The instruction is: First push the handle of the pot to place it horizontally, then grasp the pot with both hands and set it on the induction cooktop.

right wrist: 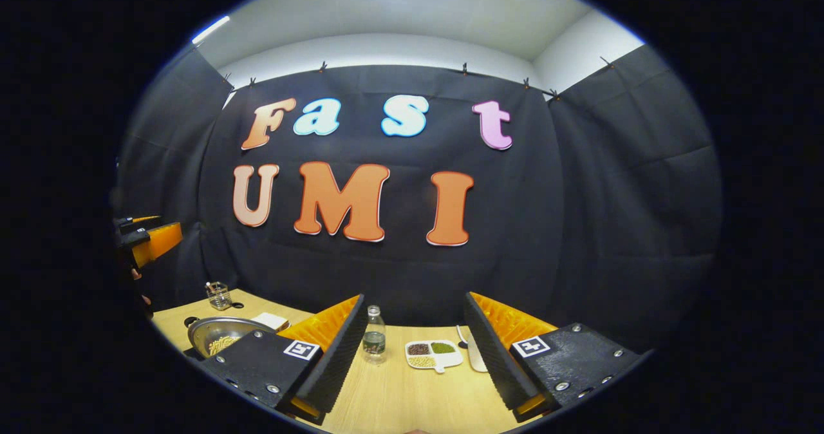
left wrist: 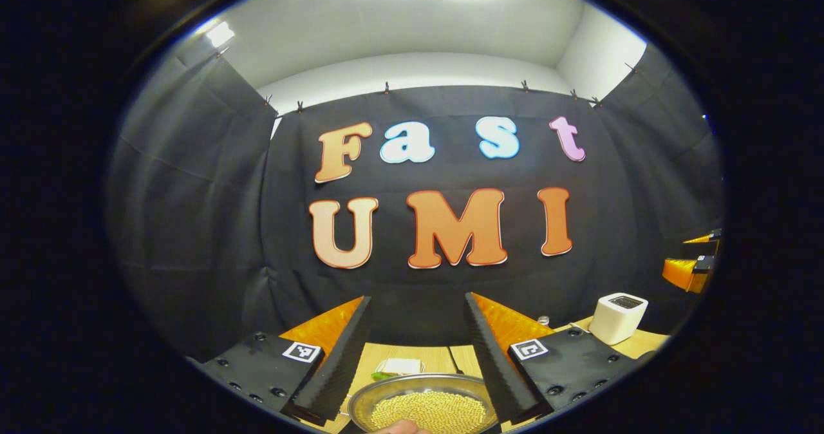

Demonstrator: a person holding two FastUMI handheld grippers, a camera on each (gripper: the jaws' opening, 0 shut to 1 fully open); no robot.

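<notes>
A shiny metal pot [left wrist: 425,400] holding yellow beans sits on the wooden table [left wrist: 412,357], low between my left gripper's fingers. My left gripper [left wrist: 417,299] is open and hovers just above and behind the pot without touching it. In the right gripper view the same pot [right wrist: 222,334] lies far to the left on the table [right wrist: 412,395]. My right gripper [right wrist: 415,296] is open over bare wood, well away from the pot. I cannot make out the pot's handle in either view. The other gripper shows at the edges [left wrist: 692,270] [right wrist: 151,237].
A white box-shaped appliance [left wrist: 618,318] stands at the right of the table. Ahead of my right gripper stand a small bottle [right wrist: 373,336], a divided dish of beans [right wrist: 434,355] and a spoon [right wrist: 473,350]. A glass jar [right wrist: 219,295] stands behind the pot.
</notes>
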